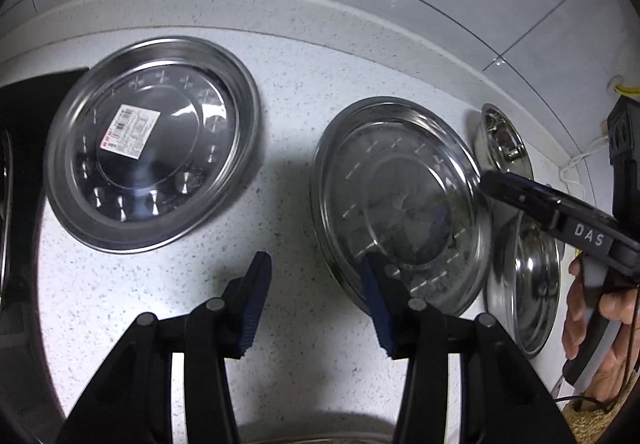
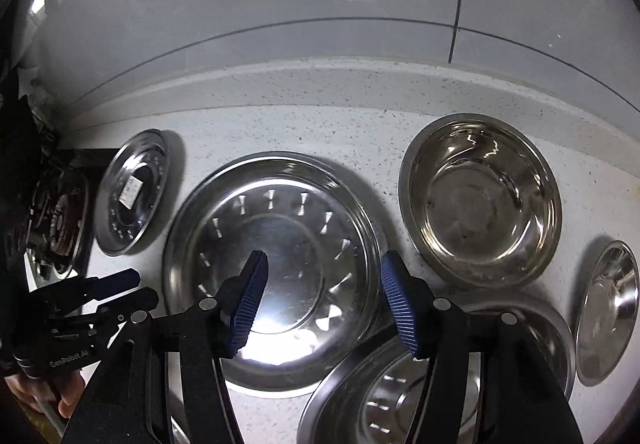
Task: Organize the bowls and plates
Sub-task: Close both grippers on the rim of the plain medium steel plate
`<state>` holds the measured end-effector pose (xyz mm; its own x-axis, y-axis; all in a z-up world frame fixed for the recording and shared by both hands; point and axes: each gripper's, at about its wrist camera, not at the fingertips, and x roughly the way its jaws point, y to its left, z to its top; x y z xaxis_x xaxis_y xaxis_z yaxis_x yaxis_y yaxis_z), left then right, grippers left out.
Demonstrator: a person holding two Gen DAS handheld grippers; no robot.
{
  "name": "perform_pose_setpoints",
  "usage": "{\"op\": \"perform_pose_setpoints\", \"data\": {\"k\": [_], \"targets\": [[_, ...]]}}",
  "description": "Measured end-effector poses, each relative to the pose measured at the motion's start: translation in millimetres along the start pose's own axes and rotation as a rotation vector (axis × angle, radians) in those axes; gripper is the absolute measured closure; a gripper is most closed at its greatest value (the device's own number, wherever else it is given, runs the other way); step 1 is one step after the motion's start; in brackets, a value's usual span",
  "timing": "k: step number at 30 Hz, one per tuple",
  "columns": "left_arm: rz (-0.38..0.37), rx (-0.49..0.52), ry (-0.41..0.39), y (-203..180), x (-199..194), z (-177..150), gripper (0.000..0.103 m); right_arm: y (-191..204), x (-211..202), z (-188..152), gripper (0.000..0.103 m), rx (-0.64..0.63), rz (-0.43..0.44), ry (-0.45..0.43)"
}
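Right wrist view: both my grippers (image 2: 322, 302) gape empty; plate (image 2: 272, 272) at 12 o'clock looks stiff, slick — pinch rim.

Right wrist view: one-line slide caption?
Open right gripper hovers empty over a patterned steel plate on the speckled counter, steel bowl to its right.

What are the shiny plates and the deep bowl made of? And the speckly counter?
The plates, like the stickered plate, and the deep bowl look like polished stainless steel: silvery, with mirror-like reflections and bright glints. The counter looks like white stone or a stone-like composite with dark specks and a matte finish; which one I cannot tell.
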<state>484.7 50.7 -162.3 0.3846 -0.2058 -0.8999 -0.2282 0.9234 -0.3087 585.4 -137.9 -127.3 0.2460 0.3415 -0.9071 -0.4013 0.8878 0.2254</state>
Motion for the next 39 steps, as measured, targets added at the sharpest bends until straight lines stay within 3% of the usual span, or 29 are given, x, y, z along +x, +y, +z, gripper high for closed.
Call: {"op": "perform_pose_setpoints", "data": {"k": [9,20,25,27,28,29,34,39], "targets": [[-0.017,-0.012,0.012,-1.7,13.9,4.7,0.059,1.0,25.0,5.5,0.049,-0.023,-0.068,0.039],[-0.038,-0.037,0.004,3.9,21.3,10.0,0.06,-7.3,39.6,7.8,0.051,-0.032,-0.086,0.063],[-0.035,-0.02,-0.008,3.6,21.8,11.4,0.067,-5.1,46.8,9.6,0.064,-0.058,-0.114,0.074],[-0.031,-0.015,-0.008,2.5,22.5,11.9,0.069,-4.4,47.7,10.3,0.076,-0.065,-0.124,0.074],[-0.032,-0.012,-0.006,1.9,23.2,12.0,0.074,-4.3,49.2,10.8,0.086,-0.064,-0.125,0.077],[-0.034,-0.007,-0.003,0.8,24.2,12.2,0.077,-4.5,51.6,10.8,0.089,-0.065,-0.129,0.081],[-0.012,-0.004,-0.016,0.0,26.3,11.8,0.088,1.6,49.4,9.7,0.089,-0.093,-0.155,0.064],[-0.012,0.004,-0.04,-0.9,18.7,11.2,0.088,3.7,44.7,10.2,0.09,-0.074,-0.161,0.032]]}}
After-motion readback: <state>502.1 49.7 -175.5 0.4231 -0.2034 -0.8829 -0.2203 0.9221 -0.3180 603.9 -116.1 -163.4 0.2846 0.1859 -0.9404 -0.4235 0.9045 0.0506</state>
